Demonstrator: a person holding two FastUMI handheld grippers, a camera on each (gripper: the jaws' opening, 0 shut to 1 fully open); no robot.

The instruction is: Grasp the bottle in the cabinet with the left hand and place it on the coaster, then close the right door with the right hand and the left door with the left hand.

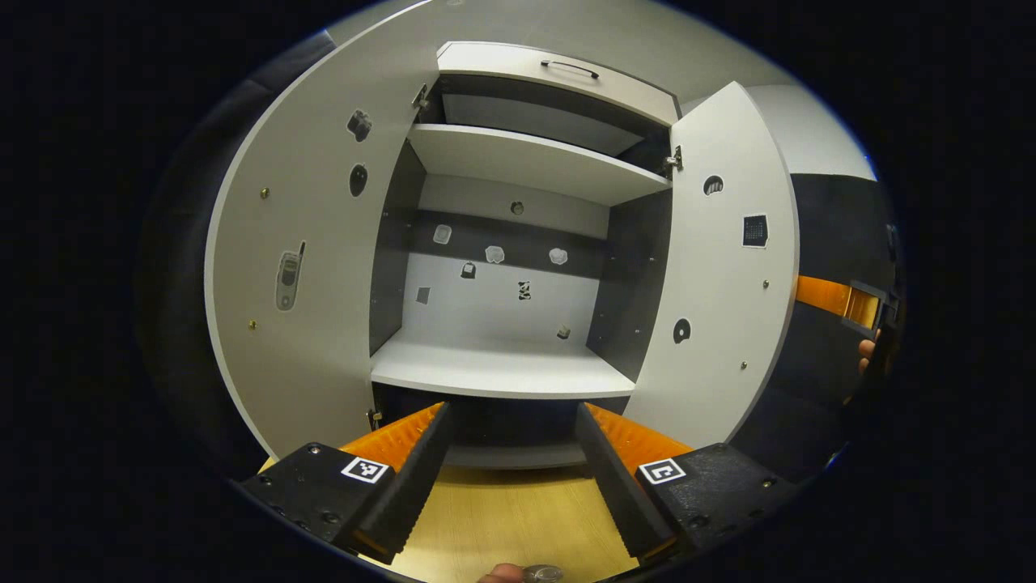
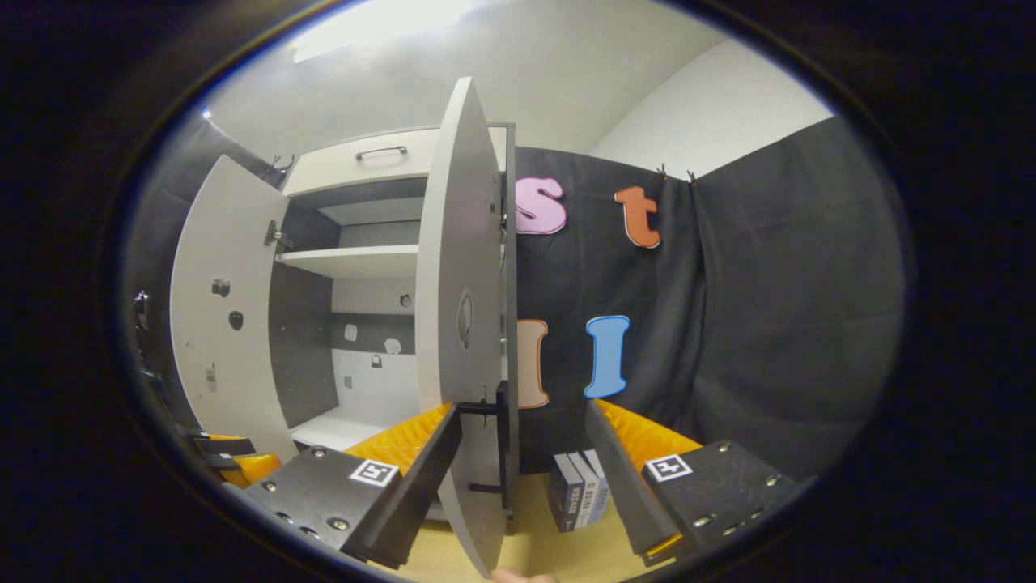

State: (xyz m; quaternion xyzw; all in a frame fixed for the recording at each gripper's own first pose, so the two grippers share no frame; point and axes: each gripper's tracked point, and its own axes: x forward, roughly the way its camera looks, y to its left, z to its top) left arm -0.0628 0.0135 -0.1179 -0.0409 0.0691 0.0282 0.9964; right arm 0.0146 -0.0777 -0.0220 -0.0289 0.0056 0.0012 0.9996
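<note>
The cabinet [image 1: 502,368] stands with both doors swung wide and its shelves bare. My left gripper [image 1: 512,405] is open in front of the lower shelf, above the wooden tabletop [image 1: 510,510]. A small round shiny object [image 1: 542,573], possibly the bottle's cap, peeks in at the bottom edge beside a fingertip. In the right gripper view the right door [image 2: 461,308] is seen edge-on, its black handle [image 2: 502,437] lying between the fingers of my open right gripper [image 2: 524,406]. Whether a finger touches the door I cannot tell. The left door [image 2: 218,324] hangs open farther off.
A closed drawer [image 1: 558,73] with a bar handle tops the cabinet. Small stickers dot the doors and back wall. A few small boxes [image 2: 579,490] stand on the table right of the right door. The other gripper, held by a hand, shows at the far right [image 1: 870,312].
</note>
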